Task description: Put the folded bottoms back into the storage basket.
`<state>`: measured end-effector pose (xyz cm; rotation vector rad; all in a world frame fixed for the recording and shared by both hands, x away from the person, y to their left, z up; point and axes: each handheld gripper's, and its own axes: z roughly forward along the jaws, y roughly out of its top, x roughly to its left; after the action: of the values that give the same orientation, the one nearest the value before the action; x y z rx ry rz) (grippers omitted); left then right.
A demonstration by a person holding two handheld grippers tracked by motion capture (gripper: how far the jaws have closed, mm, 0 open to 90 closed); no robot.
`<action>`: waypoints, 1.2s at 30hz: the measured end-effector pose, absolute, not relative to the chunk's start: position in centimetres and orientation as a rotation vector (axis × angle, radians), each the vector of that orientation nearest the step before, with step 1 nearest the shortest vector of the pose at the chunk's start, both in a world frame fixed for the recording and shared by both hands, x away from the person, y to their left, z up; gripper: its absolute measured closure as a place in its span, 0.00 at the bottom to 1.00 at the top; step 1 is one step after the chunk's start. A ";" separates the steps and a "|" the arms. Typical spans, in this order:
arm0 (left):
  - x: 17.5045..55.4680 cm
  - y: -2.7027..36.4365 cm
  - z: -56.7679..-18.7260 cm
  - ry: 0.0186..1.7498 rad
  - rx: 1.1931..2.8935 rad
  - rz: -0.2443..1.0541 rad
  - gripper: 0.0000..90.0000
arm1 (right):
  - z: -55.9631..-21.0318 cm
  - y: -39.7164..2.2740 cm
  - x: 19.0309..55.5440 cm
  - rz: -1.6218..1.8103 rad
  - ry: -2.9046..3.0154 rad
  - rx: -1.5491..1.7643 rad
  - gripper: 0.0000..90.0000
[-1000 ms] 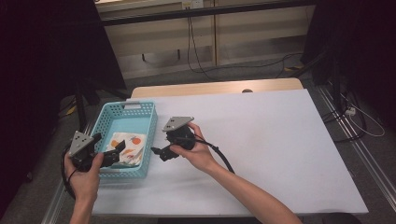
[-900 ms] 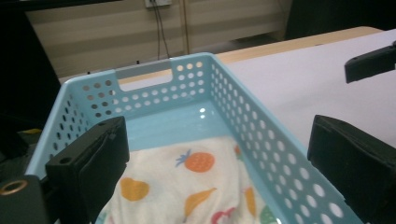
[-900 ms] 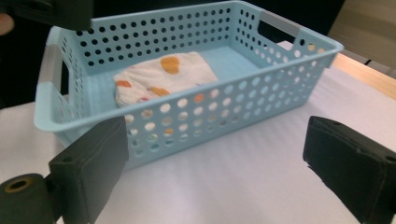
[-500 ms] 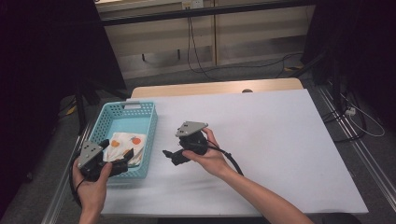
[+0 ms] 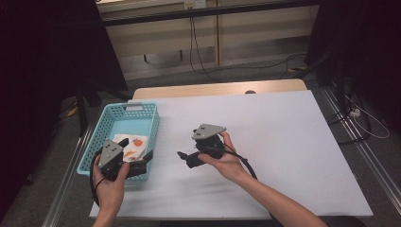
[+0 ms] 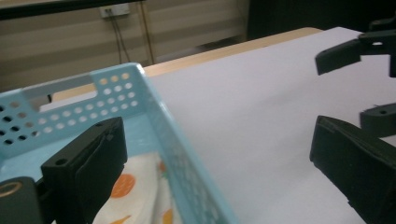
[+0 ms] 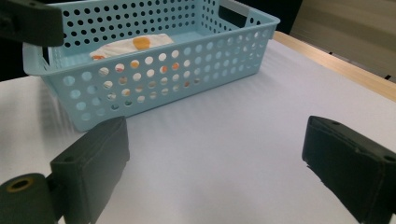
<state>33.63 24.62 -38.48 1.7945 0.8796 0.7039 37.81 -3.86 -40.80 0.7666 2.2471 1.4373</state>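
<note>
A light blue perforated basket [image 5: 108,124] stands at the table's left, and a white cloth with orange prints [image 5: 133,144] lies in it. My left gripper [image 5: 145,164] is open at the basket's near right corner. It straddles the basket wall [image 6: 187,154], one jaw over the cloth [image 6: 140,186] and the other over the table. My right gripper [image 5: 185,159] is open and holds nothing. It hangs over the white tabletop to the right of the basket and points at the basket [image 7: 154,88], where the cloth [image 7: 130,44] shows.
The white tabletop [image 5: 283,142] stretches to the right of the basket. A wooden strip [image 5: 217,89] runs along the far edge. Cables lie on the floor beyond. The other hand's gripper jaws [image 6: 345,53] show ahead of my left gripper.
Both hands have shifted to the right. The right gripper has drawn away from the basket; the left has come to the basket's near right corner. The cloth has stayed put.
</note>
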 end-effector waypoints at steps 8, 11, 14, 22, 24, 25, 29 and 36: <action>33.9 23.1 -37.9 0.865 1.785 0.673 0.04 | -40.7 -5.2 37.2 1.463 2.186 0.797 0.08; 33.9 22.4 -37.9 0.855 1.787 0.675 0.04 | -40.8 -5.8 36.9 1.457 2.181 0.805 0.08; 34.0 21.5 -38.2 0.832 1.794 0.642 0.04 | -41.1 -6.5 36.7 1.444 2.177 0.825 0.08; 34.0 19.6 -38.8 0.794 1.819 0.600 0.04 | -41.7 -8.5 36.2 1.426 2.158 0.861 0.08; 34.1 19.2 -39.1 0.784 1.830 0.603 0.04 | -41.8 -9.3 36.1 1.415 2.153 0.874 0.08; 34.2 19.1 -39.2 0.784 1.833 0.597 0.04 | -41.9 -9.7 36.0 1.411 2.149 0.886 0.08; 34.5 18.4 -39.7 0.777 1.847 0.573 0.04 | -42.2 -11.3 35.6 1.402 2.118 0.919 0.09; 34.8 17.1 -40.5 0.757 1.860 0.553 0.05 | -42.8 -13.5 34.9 1.387 2.069 0.955 0.09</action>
<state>34.84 17.09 -40.45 1.8604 0.7572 0.5531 34.86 -13.54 -42.79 0.9548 2.0692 1.3868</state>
